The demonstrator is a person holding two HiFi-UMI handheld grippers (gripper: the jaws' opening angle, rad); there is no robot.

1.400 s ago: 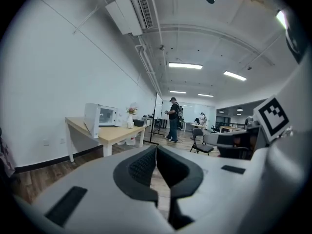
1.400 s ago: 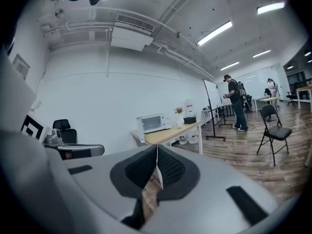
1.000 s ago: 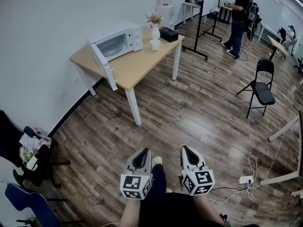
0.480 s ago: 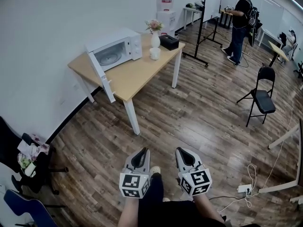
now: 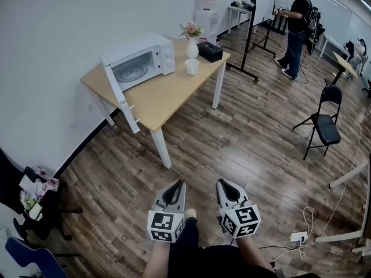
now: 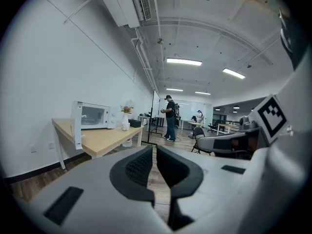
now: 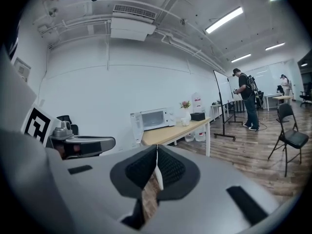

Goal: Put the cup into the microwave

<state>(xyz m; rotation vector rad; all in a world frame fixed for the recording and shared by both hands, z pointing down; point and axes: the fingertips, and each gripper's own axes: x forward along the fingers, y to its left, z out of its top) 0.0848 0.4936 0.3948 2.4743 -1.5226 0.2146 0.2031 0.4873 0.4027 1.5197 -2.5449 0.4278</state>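
A white cup [image 5: 191, 66] stands on the wooden table [image 5: 168, 91], in front of a white vase of flowers [image 5: 192, 46]. Left of it is the white microwave [image 5: 142, 57], its door [image 5: 120, 91] swung open past the table edge. My left gripper [image 5: 177, 185] and right gripper [image 5: 225, 184] are low in the head view, side by side over the wood floor, far from the table. Both are shut with nothing in them. The left gripper view shows the microwave [image 6: 95, 116] and cup [image 6: 125, 126] beyond the left gripper [image 6: 154, 147]. The right gripper [image 7: 156, 147] faces the microwave [image 7: 156, 118] and cup [image 7: 185, 121].
A black box [image 5: 210, 51] lies on the table's far end. A water dispenser [image 5: 204, 4] is by the wall. A black stand [image 5: 249, 33], a person [image 5: 298, 25] and a folding chair [image 5: 324, 117] are to the right. A cluttered chair [image 5: 29, 196] is at left, cables [image 5: 301, 236] at lower right.
The table and microwave have drawn slightly nearer and shifted in the head view as I walk toward them. Both grippers travel along, still shut and side by side.
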